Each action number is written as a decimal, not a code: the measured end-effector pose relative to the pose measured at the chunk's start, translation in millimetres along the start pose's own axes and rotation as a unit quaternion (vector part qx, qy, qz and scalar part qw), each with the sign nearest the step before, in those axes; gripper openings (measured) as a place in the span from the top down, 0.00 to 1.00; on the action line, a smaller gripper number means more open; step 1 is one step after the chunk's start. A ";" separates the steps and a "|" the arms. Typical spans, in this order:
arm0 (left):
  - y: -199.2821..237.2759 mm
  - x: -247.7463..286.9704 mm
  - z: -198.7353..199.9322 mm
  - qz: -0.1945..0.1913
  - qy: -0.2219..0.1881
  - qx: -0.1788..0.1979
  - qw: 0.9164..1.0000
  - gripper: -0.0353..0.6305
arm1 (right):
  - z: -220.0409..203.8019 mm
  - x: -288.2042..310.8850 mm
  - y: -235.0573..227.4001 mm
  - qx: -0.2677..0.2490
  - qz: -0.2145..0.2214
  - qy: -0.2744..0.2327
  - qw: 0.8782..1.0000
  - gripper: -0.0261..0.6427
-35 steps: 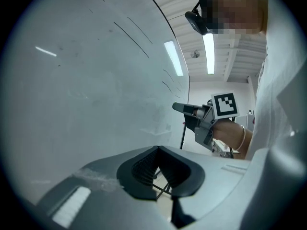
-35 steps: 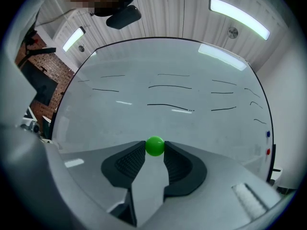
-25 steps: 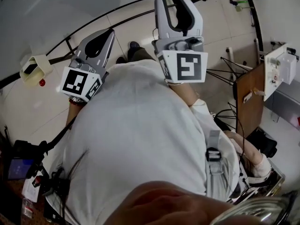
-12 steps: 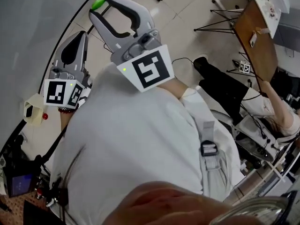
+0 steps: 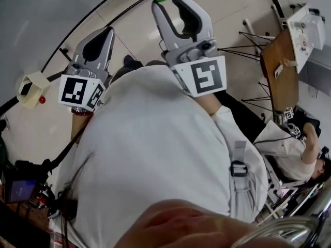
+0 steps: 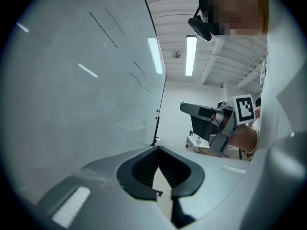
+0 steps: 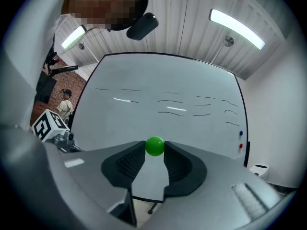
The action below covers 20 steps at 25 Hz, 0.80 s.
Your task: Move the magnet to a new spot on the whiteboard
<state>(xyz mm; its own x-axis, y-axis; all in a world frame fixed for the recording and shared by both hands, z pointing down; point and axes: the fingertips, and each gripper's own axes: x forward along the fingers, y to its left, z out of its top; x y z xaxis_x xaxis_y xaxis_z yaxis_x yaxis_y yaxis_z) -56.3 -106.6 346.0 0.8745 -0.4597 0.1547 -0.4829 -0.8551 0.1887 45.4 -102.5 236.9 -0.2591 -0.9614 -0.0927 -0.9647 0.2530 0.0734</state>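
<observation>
A: Where is the magnet [image 7: 154, 146] just now?

B: Pinched at the very tips of the right claw [image 7: 154, 148], which is clenched on it from both sides; it is a small green rounded thing, held up in front of the whiteboard [image 7: 163, 109] and, as far as I can judge, not touching it.

A: So what could spoil the move?

B: The hold is shallow; only the tips bear on a rounded surface, so a twist or a knock against the board might squirt it out and let it fall; I would also guess the board's pull may snatch it sideways as it nears, so that it lands off the chosen spot, perhaps over the pen strokes [image 7: 172, 104] or close to the blue magnet [image 7: 241, 133] and red magnet [image 7: 240, 146] at the right edge.

A: And the left claw [image 6: 157, 148]?

B: Closed on itself with nothing in it, raised beside the board's surface; its only risk, I think, is brushing the board.

A: What can't you make out?

B: The gap between magnet and board; no view shows it side-on; the magnet's back is hidden by the claw itself; in the head view the person's torso [image 5: 155, 154] fills the middle, and the board is only a grey patch at the upper left; the strokes are too faint to read.
</observation>
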 end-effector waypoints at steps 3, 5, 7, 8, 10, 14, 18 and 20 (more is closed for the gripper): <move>13.8 -34.6 -14.2 0.043 -0.009 -0.007 0.999 0.94 | -7.8 -2.2 14.6 -0.031 0.025 0.002 0.999 0.78; 4.0 -58.7 -21.9 0.078 -0.013 -0.007 0.997 0.94 | -7.1 -16.0 21.4 -0.028 0.045 -0.007 0.999 0.78; -8.1 -83.2 -30.6 0.115 -0.018 -0.006 0.993 0.94 | -8.8 -32.3 29.6 -0.016 0.067 -0.017 0.998 0.78; -11.6 -94.4 -35.0 0.130 -0.023 -0.007 0.991 0.94 | -10.5 -39.8 34.2 -0.010 0.074 -0.020 0.997 0.78; -15.0 -115.1 -43.5 0.154 -0.032 -0.011 0.988 0.94 | -12.3 -52.6 44.4 -0.005 0.080 -0.024 0.996 0.78; -32.9 -147.1 -55.4 0.156 -0.028 -0.017 0.987 0.94 | -10.6 -78.1 63.9 0.000 0.072 -0.017 0.997 0.78; -37.1 -155.7 -30.2 0.132 -0.033 0.000 0.991 0.94 | 9.7 -80.0 81.9 0.009 0.063 -0.022 0.998 0.78; -34.6 -161.0 -14.7 0.118 -0.044 0.007 0.992 0.94 | 16.1 -75.7 93.5 0.011 0.064 -0.029 0.997 0.78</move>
<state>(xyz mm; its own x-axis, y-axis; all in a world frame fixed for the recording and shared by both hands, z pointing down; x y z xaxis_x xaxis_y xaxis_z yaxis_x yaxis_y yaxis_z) -181.1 0.5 328.8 0.7385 -0.6657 0.1069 -0.6740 -0.7246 0.1441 -25.9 -4.2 234.8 -0.3825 -0.9132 -0.1404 -0.9239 0.3767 0.0673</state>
